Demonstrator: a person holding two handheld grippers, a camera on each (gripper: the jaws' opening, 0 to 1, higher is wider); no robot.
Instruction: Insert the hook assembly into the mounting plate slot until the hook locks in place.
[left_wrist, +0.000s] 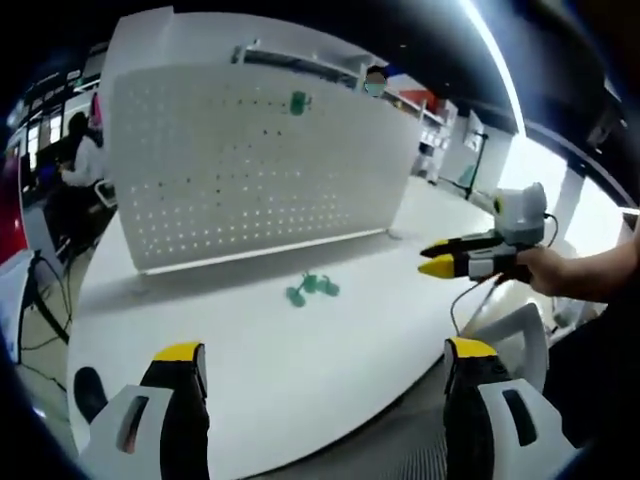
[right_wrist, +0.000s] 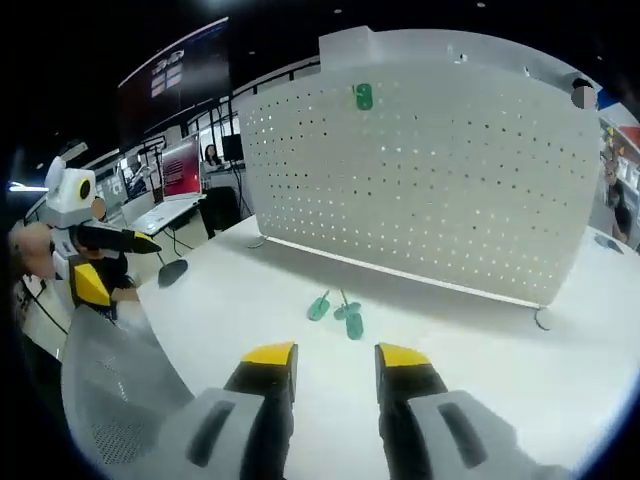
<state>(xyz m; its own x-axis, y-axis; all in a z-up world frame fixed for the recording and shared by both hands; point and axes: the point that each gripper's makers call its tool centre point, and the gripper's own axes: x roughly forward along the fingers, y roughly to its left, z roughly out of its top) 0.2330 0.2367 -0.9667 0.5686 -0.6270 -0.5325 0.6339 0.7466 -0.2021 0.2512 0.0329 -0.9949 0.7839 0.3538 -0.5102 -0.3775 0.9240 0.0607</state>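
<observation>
green plastic hooks (left_wrist: 311, 288) lie loose on the white worktop (left_wrist: 250, 360), a small cluster just in front of the foot of the pegboard (left_wrist: 250, 160); in your right gripper view the same hooks (right_wrist: 340, 312) sit ahead of your tool, between it and the board (right_wrist: 430, 170). one more green hook (left_wrist: 298, 101) already hangs high on the pegboard, seen also in the right gripper view (right_wrist: 363, 96), so that piece looks done, though whether it is locked you cannot tell from here. the ones on the worktop are untouched: you have yet to pick one up, carry it to a hole and press it home.

your left tool (left_wrist: 325, 362) has its jaws wide apart and holds nothing, well back from the hooks. your right tool (right_wrist: 331, 358) has its jaws apart by a narrower gap, also empty, hovering near the cluster. from the left gripper view the right tool (left_wrist: 447, 257) comes in from the side, above the worktop's edge.

nothing lies between you and the hooks. a mesh chair back (right_wrist: 110, 380) sits low beside the worktop, and people sit at desks behind (left_wrist: 80, 150), well clear of the board.
</observation>
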